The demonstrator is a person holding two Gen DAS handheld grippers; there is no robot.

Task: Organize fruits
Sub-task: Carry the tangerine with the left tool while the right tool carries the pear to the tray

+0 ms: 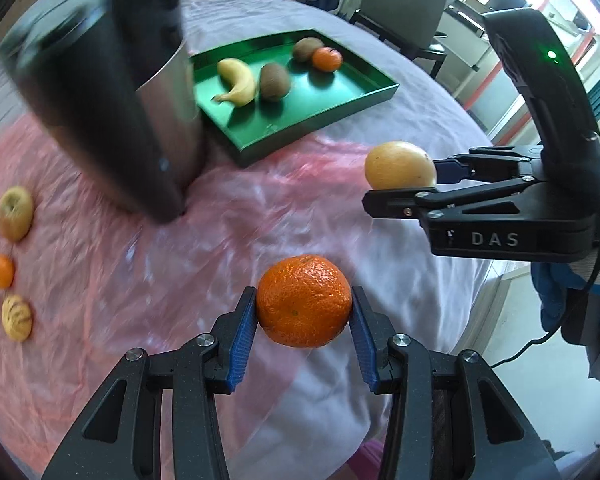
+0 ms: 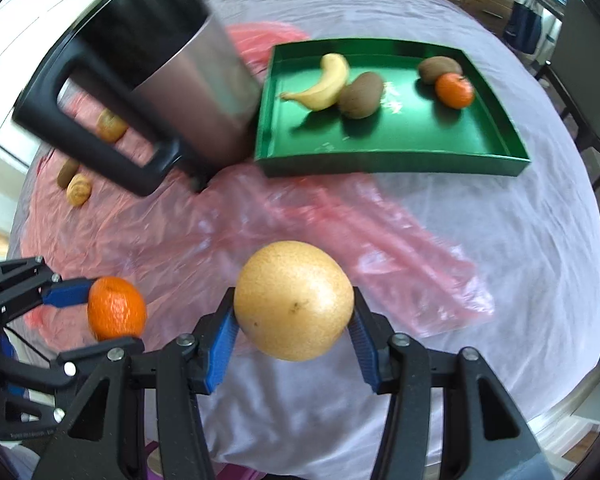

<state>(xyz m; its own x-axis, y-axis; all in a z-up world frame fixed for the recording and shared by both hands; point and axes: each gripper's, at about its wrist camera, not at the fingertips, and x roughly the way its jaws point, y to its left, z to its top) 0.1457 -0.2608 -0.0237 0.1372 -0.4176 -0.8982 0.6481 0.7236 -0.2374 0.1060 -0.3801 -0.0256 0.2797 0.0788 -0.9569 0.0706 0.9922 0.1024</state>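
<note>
Both grippers loaded, raised above the table.
A mandarin (image 1: 303, 301) is clamped by the left gripper (image 1: 303, 312); a yellow pear (image 2: 294, 300) is clamped by the right gripper (image 2: 294, 316).

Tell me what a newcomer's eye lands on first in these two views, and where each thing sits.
First, the two held fruits: the left gripper clamps a bright mandarin, and the right gripper clamps a large yellow pear, both lifted above the cloth. Beyond them, the green tray holds a banana, two kiwis and another mandarin. A dark metal jug looms to the tray's left.
</note>
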